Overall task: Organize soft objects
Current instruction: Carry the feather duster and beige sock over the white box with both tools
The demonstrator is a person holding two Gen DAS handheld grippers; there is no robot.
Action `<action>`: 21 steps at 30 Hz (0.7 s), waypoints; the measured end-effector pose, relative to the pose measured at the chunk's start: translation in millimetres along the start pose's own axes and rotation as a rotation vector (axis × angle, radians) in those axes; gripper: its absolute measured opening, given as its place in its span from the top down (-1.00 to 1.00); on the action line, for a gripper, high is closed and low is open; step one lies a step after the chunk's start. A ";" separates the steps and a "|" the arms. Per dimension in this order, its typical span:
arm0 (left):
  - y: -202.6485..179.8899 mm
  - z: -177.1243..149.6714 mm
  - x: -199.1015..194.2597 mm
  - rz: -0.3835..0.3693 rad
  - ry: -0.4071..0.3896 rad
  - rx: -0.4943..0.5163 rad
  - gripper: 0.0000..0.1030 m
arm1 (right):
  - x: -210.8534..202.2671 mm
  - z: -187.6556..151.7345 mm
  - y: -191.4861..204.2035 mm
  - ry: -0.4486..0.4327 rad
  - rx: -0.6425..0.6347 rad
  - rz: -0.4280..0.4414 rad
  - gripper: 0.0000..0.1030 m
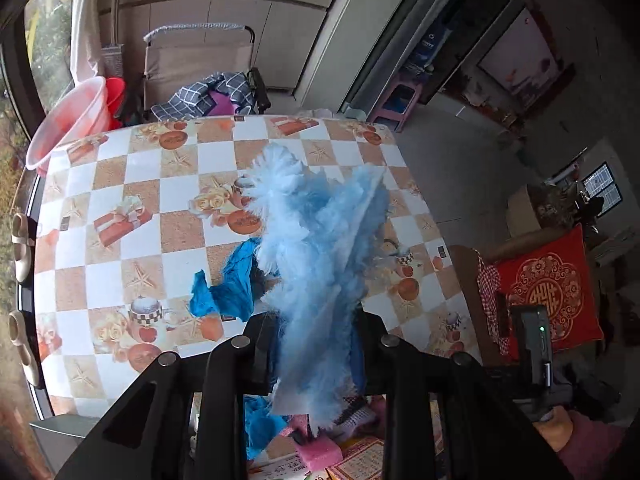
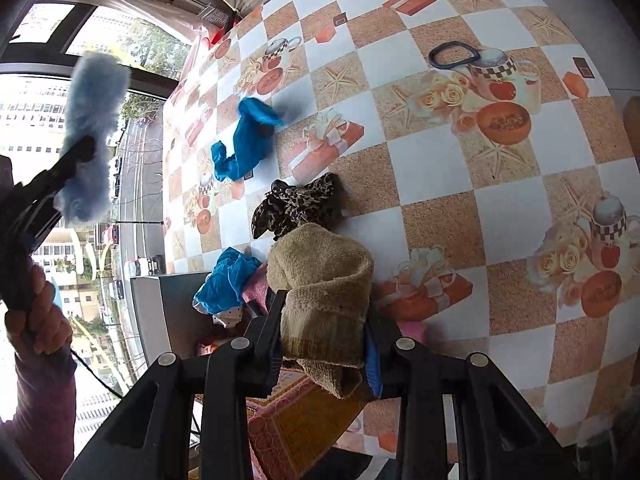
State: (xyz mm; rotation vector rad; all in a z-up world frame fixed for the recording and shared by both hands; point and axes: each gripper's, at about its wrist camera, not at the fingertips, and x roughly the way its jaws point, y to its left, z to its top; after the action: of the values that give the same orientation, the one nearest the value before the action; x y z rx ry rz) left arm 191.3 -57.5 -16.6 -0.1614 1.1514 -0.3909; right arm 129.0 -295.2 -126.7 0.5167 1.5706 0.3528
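My left gripper (image 1: 316,320) is shut on a fluffy light-blue cloth (image 1: 316,248), held up above the checkered table (image 1: 132,184). The right wrist view shows the same gripper (image 2: 86,148) at the far left with the fluffy cloth (image 2: 96,92), gripped by a person's hand (image 2: 36,312). My right gripper (image 2: 324,312) is shut on a tan knitted cloth (image 2: 320,272) just over the table's near edge. A leopard-print cloth (image 2: 296,204) lies right beyond it. A crumpled blue cloth (image 2: 244,144) (image 1: 228,284) lies further out on the table.
A second blue cloth (image 2: 224,280) sits with pink pieces by a grey box (image 2: 168,312) at the table's edge. A black ring (image 2: 454,56) lies on the far tablecloth. A pink basin (image 1: 72,120) and a folding chair (image 1: 200,56) stand behind the table.
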 end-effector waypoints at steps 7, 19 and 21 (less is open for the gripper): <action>-38.3 -47.2 7.4 0.132 0.124 0.130 0.42 | -25.5 -16.1 -3.2 -0.057 0.013 -0.055 0.32; -133.3 -98.9 -6.0 -0.011 0.153 0.343 0.42 | -70.9 -94.2 -13.6 -0.181 0.140 -0.183 0.32; -153.2 -108.2 -6.9 -0.024 0.163 0.388 0.42 | -78.8 -107.7 -15.6 -0.204 0.160 -0.207 0.32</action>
State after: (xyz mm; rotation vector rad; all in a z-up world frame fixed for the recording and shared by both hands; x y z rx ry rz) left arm 56.8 -188.0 -5.1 0.1988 1.2116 -0.6494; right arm 21.5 -340.5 -60.1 0.4922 1.4443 0.0156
